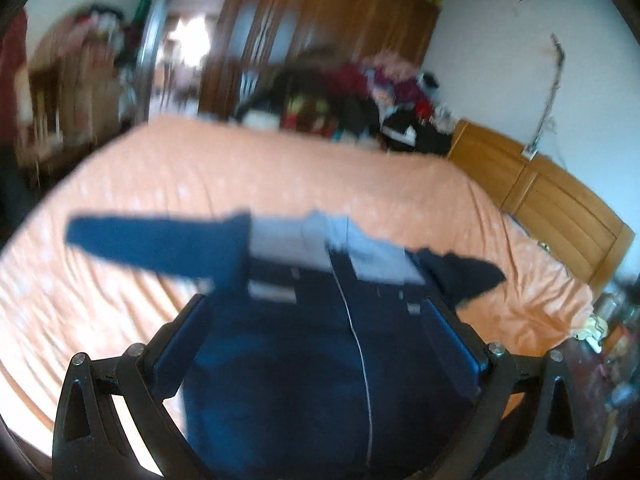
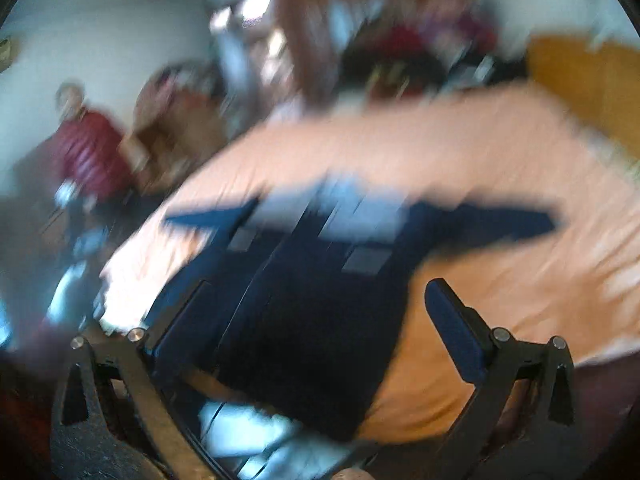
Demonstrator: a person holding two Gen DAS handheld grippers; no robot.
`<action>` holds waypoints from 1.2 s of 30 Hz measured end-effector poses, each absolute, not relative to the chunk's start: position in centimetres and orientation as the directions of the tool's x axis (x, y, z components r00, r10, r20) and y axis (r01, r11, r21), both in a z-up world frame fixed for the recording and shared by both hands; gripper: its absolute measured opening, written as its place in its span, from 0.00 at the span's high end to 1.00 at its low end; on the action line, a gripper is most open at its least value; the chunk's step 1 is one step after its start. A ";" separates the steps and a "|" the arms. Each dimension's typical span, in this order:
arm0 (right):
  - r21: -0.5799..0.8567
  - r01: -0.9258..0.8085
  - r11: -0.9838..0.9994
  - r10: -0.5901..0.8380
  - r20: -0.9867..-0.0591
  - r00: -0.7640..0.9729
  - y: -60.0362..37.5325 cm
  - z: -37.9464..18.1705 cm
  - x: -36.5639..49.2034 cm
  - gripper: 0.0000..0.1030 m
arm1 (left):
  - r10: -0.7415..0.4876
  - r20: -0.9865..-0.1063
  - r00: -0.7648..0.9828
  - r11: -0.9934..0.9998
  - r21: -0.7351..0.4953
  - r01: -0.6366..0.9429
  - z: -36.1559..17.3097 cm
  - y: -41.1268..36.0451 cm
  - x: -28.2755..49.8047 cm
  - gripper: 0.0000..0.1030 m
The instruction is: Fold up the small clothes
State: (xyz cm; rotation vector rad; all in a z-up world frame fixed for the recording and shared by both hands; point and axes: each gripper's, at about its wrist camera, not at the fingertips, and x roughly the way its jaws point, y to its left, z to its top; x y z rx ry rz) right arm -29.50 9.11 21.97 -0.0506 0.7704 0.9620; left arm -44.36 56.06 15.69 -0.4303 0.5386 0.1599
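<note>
A small dark blue jacket point(image 1: 320, 320) with grey shoulder panels is spread flat on the orange bedsheet point(image 1: 200, 168), its hem towards the near edge of the bed and its collar pointing towards the far edge, where a heap of clothes point(image 1: 360, 96) is piled. The long axis of the body therefore runs straight away from both tongs, while the two sleeves are stretched crosswise, one towards the left edge of the bed point(image 1: 152, 240) and one towards the right edge point(image 1: 460, 276). The left gripper point(image 1: 320, 312) is seen spread wide directly above the lower body of the jacket, its two fingers straddling the cloth without pinching it. The right gripper point(image 2: 320, 300) is likewise spread and nothing is held; its left finger lies over the dark cloth and its right finger point(image 2: 456, 320) stands over bare sheet just beside the jacket's right side point(image 2: 328, 320). Both views are blurred, so finer contact cannot be told. It is judged that the left-hand sleeve is nearer the left gripper and the right-hand sleeve point(image 2: 500, 220) nearer the right one, so each sleeve would be taken inward from its own side.
</note>
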 end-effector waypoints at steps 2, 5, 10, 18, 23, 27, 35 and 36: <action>0.380 -0.794 0.475 0.717 -0.690 0.098 12.6 17.0 -30.7 0.00 | 0.006 -0.546 0.838 0.893 -0.374 -0.250 14.3 55.0 -43.6 0.00; 0.657 -0.670 0.347 0.649 -0.683 -0.334 17.0 9.1 -32.3 0.00 | -0.003 -0.560 0.829 0.893 -0.375 -0.249 13.2 54.4 -43.3 0.00; 0.843 -0.408 0.351 0.570 -0.538 -0.621 19.9 0.5 -33.9 0.00 | -0.006 -0.562 0.827 0.888 -0.383 -0.253 13.5 54.2 -43.1 0.00; 0.392 -0.714 0.580 0.048 -0.892 -0.450 20.8 -9.6 -34.9 0.00 | 0.003 -0.595 0.804 0.890 -0.365 -0.274 13.3 54.3 -42.6 0.00; 0.179 -0.856 0.486 -0.056 -0.970 -0.235 22.2 -11.4 -36.6 0.00 | -0.004 -0.581 0.814 0.890 -0.373 -0.262 13.2 54.0 -41.5 0.00; 0.022 -0.923 0.384 -0.072 -0.996 -0.054 21.0 -9.6 -38.7 0.03 | -0.023 -0.587 0.809 0.903 -0.360 -0.236 13.2 53.3 -40.5 0.00; 0.221 -0.941 0.257 0.118 -0.973 -0.197 18.8 2.0 -40.9 0.02 | -0.446 -0.712 0.542 0.884 -0.445 0.142 10.1 47.4 -39.2 0.00; 0.258 -0.932 0.255 0.143 -0.963 -0.227 17.8 3.3 -40.8 0.02 | -0.482 -0.744 0.463 0.873 -0.451 0.183 8.5 46.0 -39.2 0.00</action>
